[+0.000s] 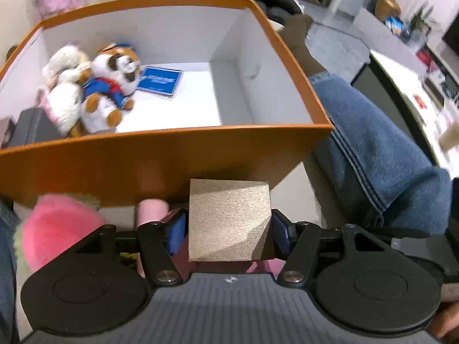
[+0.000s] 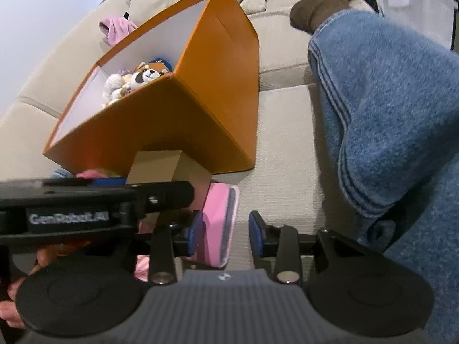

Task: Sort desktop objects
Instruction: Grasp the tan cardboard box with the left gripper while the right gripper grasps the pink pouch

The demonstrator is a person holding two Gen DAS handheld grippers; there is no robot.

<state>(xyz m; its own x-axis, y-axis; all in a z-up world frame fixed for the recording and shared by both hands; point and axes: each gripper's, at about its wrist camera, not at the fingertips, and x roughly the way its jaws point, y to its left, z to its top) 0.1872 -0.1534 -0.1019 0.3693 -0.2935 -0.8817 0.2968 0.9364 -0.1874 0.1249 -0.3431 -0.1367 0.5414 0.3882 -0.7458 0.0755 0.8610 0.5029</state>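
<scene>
Cube (image 1: 228, 220) sits clamped between left gripper (image 1: 229, 229) pads; right gripper (image 2: 225, 233) half-open beside pink case (image 2: 219, 223).

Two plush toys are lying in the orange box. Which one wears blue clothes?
The brown-and-white plush, lying nearer the blue card, wears a blue outfit and cap. The cream plush beside it, toward the orange box's left wall, has none.

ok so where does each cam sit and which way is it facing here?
Left wrist: on the left gripper, angled down over the gold textured cube at the open orange cardboard box; a blue-jeaned leg shows.
Right wrist: on the right gripper, facing the pink flat case on the beige cushion; the jeans show, and the left gripper crosses in front.
Shared: box, cube, leg.
</scene>
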